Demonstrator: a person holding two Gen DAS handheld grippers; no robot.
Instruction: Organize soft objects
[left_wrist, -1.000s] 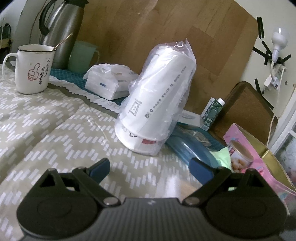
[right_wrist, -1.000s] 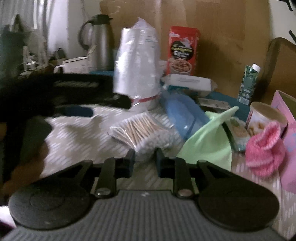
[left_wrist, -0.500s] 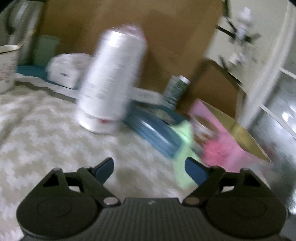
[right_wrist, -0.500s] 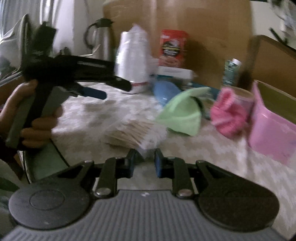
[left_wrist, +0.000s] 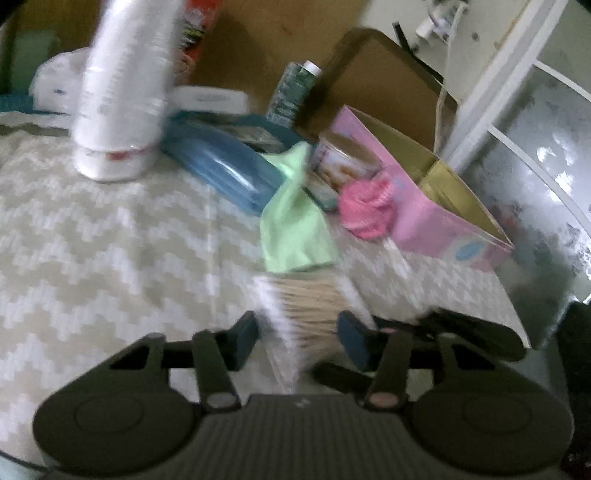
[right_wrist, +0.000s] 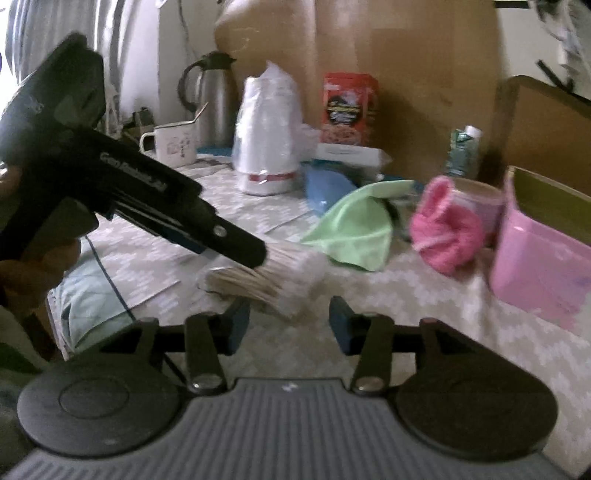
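A clear bag of cotton swabs (left_wrist: 310, 306) (right_wrist: 269, 277) lies on the zigzag tablecloth. My left gripper (left_wrist: 297, 338) is around it, jaws partly closed on either side; blur hides whether they touch it. In the right wrist view the left gripper comes in from the left over the bag. My right gripper (right_wrist: 284, 321) is open just behind the bag, apart from it. A green cloth (left_wrist: 295, 225) (right_wrist: 354, 229) and a pink knitted item (left_wrist: 365, 206) (right_wrist: 447, 232) lie beyond, beside an open pink box (left_wrist: 439, 206) (right_wrist: 543, 269).
A bagged stack of white cups (left_wrist: 122, 99) (right_wrist: 267, 136), a blue pack (left_wrist: 225, 170), a tin (left_wrist: 347, 162), a green carton (right_wrist: 461, 151), a red box (right_wrist: 349, 107), a mug (right_wrist: 173, 142) and a steel flask (right_wrist: 210, 99) crowd the far side. A chair back (left_wrist: 373, 81) stands behind.
My right gripper has opened and let go of the cotton swab bag. My left gripper has swung right and down onto the bag and narrowed its jaws around it.
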